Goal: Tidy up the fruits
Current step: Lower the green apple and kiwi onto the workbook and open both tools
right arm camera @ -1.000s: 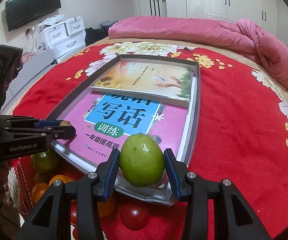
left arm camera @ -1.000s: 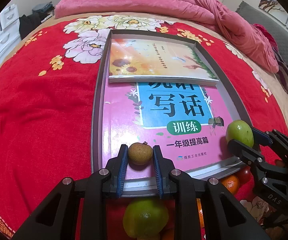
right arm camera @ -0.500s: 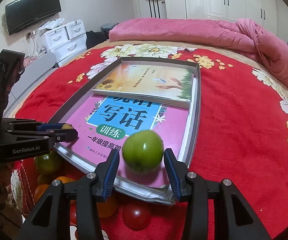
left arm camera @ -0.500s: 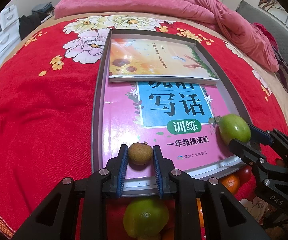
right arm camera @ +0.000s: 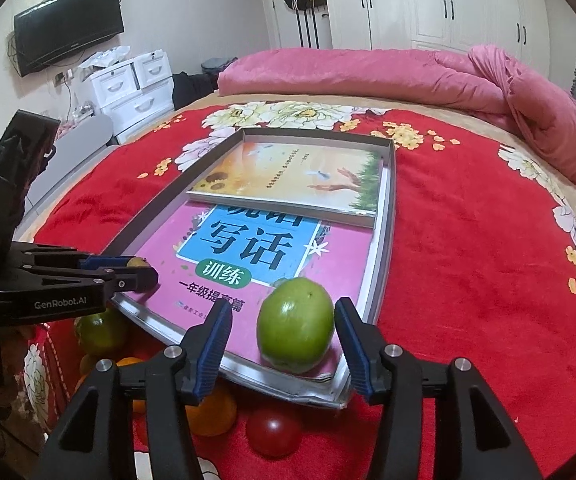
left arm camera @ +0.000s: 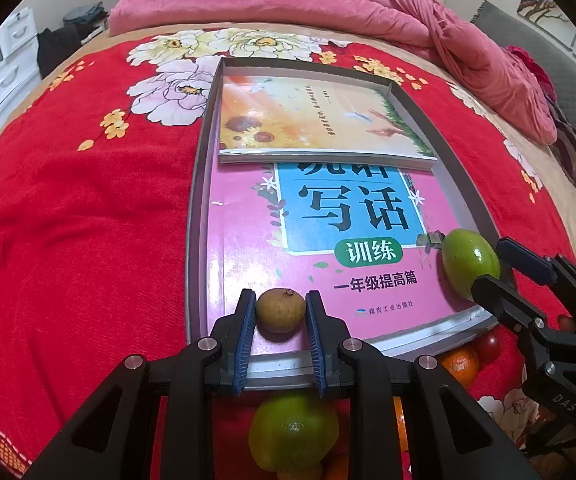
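Holding steady over the near end of the grey tray (left arm camera: 197, 216) on the red floral bedspread (left arm camera: 67, 220), I have the left gripper (left arm camera: 280, 322) clenched on a small brown fruit (left arm camera: 280, 310), both blue pads pressed to its sides just above the pink book (left arm camera: 247, 248) that fills the tray's near half. My right gripper (right arm camera: 283, 328) has just been opening: the green fruit (right arm camera: 296, 325) now sits on the book's near right corner between the spread fingers, a clear gap on its left side and the right pad close beside it — released, not gripped. A second book with a sunflower cover (right arm camera: 296, 176) lies on top of the pink one at the far end of the tray, taking up that whole half. Crowding the space below the tray's near edge is a loose pile of fruit: a green citrus (left arm camera: 294, 436) right under the left gripper, an orange (right arm camera: 211, 408), a red tomato (right arm camera: 273, 432), another green one (right arm camera: 101, 330) further left. Much of that pile is cut off by the gripper bodies and the frame edge, so I cannot count it. The brown fruit is nearly hidden in the right wrist view, only a sliver showing past the left gripper's fingers. The tray's near right corner looks bent and lifted. Open room is the bare bedspread either side of the tray; the rolled pink quilt (right arm camera: 368, 72) bounds the far side.
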`<state>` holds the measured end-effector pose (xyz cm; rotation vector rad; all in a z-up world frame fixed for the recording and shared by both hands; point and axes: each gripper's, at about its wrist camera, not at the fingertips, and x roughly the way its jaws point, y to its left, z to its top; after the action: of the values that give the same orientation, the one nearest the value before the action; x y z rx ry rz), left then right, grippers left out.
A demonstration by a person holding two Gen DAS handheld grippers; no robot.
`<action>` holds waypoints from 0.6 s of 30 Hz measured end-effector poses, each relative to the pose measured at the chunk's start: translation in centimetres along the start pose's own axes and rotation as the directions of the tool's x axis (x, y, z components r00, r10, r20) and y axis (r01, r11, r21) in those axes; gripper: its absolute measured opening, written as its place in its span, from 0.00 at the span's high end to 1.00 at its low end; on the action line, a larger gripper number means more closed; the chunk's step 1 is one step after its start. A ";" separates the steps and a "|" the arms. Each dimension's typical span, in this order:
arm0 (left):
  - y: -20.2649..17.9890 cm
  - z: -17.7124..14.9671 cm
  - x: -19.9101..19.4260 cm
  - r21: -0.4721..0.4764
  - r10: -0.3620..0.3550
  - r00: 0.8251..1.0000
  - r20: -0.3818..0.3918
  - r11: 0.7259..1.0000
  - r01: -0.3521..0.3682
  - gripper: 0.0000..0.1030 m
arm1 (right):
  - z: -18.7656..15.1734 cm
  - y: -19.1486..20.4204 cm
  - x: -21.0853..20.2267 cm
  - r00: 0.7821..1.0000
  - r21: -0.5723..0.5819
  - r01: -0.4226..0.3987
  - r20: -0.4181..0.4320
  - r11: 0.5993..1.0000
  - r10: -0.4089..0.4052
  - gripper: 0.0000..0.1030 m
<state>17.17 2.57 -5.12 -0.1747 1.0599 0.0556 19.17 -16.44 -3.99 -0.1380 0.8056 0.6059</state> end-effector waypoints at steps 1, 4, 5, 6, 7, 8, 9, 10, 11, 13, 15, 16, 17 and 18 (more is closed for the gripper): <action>0.0 0.0 0.0 0.000 -0.001 1.000 0.000 1.000 0.001 0.75 | 0.0 0.0 -0.1 1.000 0.001 -0.001 0.000 1.000 0.001 0.45; 0.0 0.0 0.0 -0.002 -0.005 1.000 0.002 1.000 0.005 0.73 | -0.1 -0.1 -0.2 1.000 0.007 0.002 0.002 1.000 -0.002 0.44; 0.0 0.0 -0.1 -0.001 -0.008 1.000 0.002 1.000 0.008 0.70 | -0.1 -0.1 -0.3 1.000 0.009 0.005 0.003 1.000 -0.005 0.44; -0.1 0.0 -0.1 0.002 -0.010 1.000 0.004 1.000 0.010 0.66 | -0.1 -0.2 -0.3 1.000 0.011 0.008 0.005 1.000 -0.008 0.44; -0.2 0.0 -0.2 0.006 -0.013 1.000 0.006 1.000 0.013 0.65 | -0.1 -0.2 -0.5 1.000 0.015 0.008 0.008 1.000 -0.008 0.43; -0.2 -0.1 -0.2 0.009 -0.013 1.000 0.008 1.000 0.013 0.61 | -0.1 -0.2 -0.5 1.000 0.018 0.009 0.010 1.000 -0.009 0.42; -0.4 -0.1 -0.3 0.013 -0.012 1.000 0.010 1.000 0.012 0.59 | -0.2 -0.3 -0.7 1.000 0.021 0.011 0.013 1.000 -0.012 0.42; -0.5 -0.2 -0.4 0.016 -0.009 1.000 0.012 1.000 0.009 0.58 | -0.2 -0.3 -0.8 1.000 0.024 0.013 0.015 1.000 -0.014 0.41; -0.6 -0.2 -0.4 0.020 -0.008 1.000 0.014 1.000 0.008 0.56 | -0.2 -0.3 -0.8 1.000 0.026 0.014 0.016 1.000 -0.015 0.40; -0.6 -0.2 -0.5 0.018 -0.011 1.000 0.016 1.000 0.011 0.55 | -0.2 -0.3 -1.0 1.000 0.029 0.015 0.022 0.999 -0.016 0.39; -0.5 -0.2 -0.6 0.012 -0.019 1.000 0.017 1.000 0.019 0.53 | -0.2 -0.3 -1.1 1.000 0.028 0.017 0.025 0.999 -0.017 0.39; -0.4 -0.2 -0.7 0.009 -0.022 1.000 0.019 1.000 0.022 0.52 | -0.2 -0.3 -1.2 0.999 0.027 0.019 0.026 0.999 -0.020 0.39; -0.4 -0.2 -0.7 0.007 -0.022 1.000 0.020 1.000 0.022 0.52 | -0.2 -0.2 -1.2 0.999 0.026 0.021 0.027 0.999 -0.021 0.39; -0.3 -0.2 -0.8 0.004 -0.028 0.999 0.020 1.000 0.028 0.51 | -0.1 -0.2 -1.2 0.999 0.026 0.021 0.027 0.999 -0.021 0.39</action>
<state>16.63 2.26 -4.49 -0.1853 1.0371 0.0302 18.57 -17.22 -3.26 -0.1141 0.7841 0.5761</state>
